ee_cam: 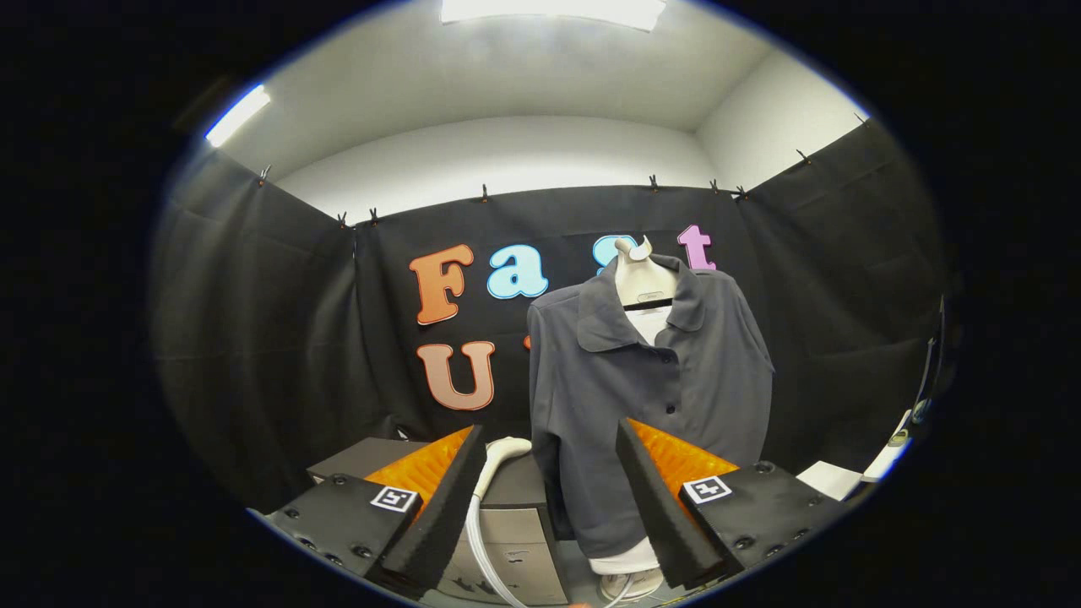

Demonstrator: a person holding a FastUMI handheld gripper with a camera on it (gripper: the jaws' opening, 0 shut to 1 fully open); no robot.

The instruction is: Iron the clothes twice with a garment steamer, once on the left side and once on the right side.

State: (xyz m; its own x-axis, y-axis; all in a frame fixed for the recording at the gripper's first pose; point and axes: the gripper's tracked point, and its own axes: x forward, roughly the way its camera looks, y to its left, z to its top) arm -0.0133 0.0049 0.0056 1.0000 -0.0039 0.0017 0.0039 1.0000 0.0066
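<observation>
Gripper view: fingers point(439, 498) wide apart, empty.

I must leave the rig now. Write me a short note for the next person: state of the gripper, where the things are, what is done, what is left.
Gripper: open, holding nothing, fingers spread wide.
Steamer: white head rests on the grey box just ahead, near the left finger; its hose hangs down in front of the box.
Shirt: dark grey, buttoned, on a mannequin beyond the fingers, beside the box.
Done: nothing visible; steamer not yet picked up.
Left: grasp the steamer, steam the shirt's left side once, then the right side once.
</observation>
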